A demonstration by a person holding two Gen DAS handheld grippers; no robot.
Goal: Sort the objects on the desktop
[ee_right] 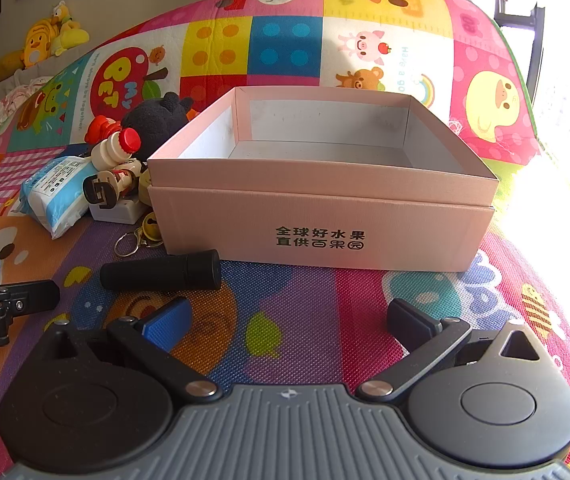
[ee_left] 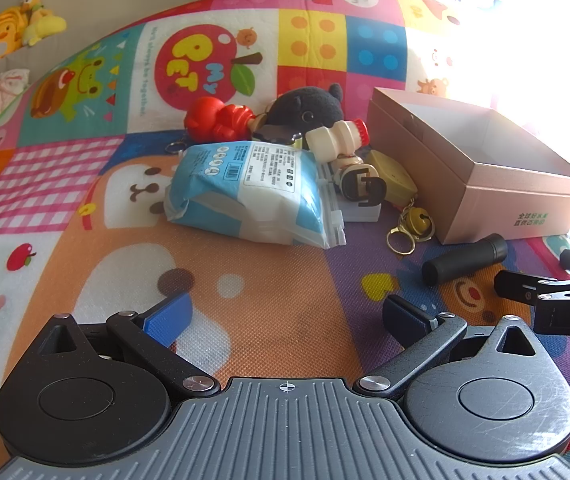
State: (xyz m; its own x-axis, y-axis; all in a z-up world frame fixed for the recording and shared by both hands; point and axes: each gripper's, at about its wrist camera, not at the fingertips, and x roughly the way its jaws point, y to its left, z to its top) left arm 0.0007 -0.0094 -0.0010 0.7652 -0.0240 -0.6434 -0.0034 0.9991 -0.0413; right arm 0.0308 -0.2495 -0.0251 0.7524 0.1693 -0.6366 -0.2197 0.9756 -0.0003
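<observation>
Both hand-held grippers (ee_left: 287, 314) (ee_right: 289, 320) tilt downward, jaws wide.

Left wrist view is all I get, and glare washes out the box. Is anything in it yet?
Observer: No. The right wrist view looks straight into the box, and its grey floor is bare.
Operator: And the right gripper? I only see its edge.
Observer: The right gripper is open with nothing between its fingers. It faces the box's printed front wall.
Operator: Anything between it and the box?
Observer: Only mat. The cylinder lies off to the left, by the box's front left corner.
</observation>
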